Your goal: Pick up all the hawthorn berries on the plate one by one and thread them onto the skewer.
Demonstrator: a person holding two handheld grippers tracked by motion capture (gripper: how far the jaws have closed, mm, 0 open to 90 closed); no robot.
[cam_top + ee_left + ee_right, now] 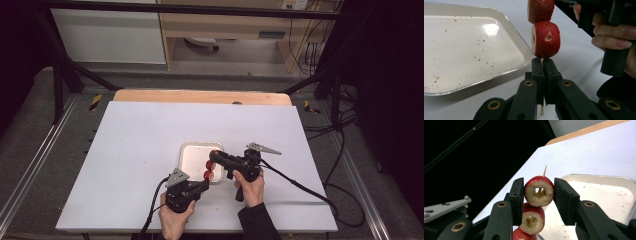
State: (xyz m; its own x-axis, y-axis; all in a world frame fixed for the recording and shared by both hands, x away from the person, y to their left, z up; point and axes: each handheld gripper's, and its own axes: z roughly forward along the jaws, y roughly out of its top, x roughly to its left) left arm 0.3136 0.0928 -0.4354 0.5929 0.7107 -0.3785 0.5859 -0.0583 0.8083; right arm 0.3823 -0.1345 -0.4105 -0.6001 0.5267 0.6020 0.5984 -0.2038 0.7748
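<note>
White surface stretching wide and bare to the left and far side, wooden edge showing beyond it, dark frame bars and grey floor ringing it. Plenty of open room around the tray, sitting right of middle toward the near edge.

Left hand-held gripper lying low near the front edge, jaws clenched on the bare end of the skewer just beside the tray's near corner. Right hand-held gripper reaching in from the right over the tray rim, jaws grasping the top fruit slice from both sides.

Skewer standing upright between the two grippers, carrying red round slices stacked one above another, each with pale flesh and a hollow core pierced by the stick.

Left gripper view catching the tray's glossy white floor speckled with red flecks, the lowest slice sitting right above the jaw tips, and fingers of the other hand wrapped round a black handle. Right gripper view showing the pointed skewer tip poking out above the top slice, two more slices below it, and the left gripper's grey plate at lower left.
</note>
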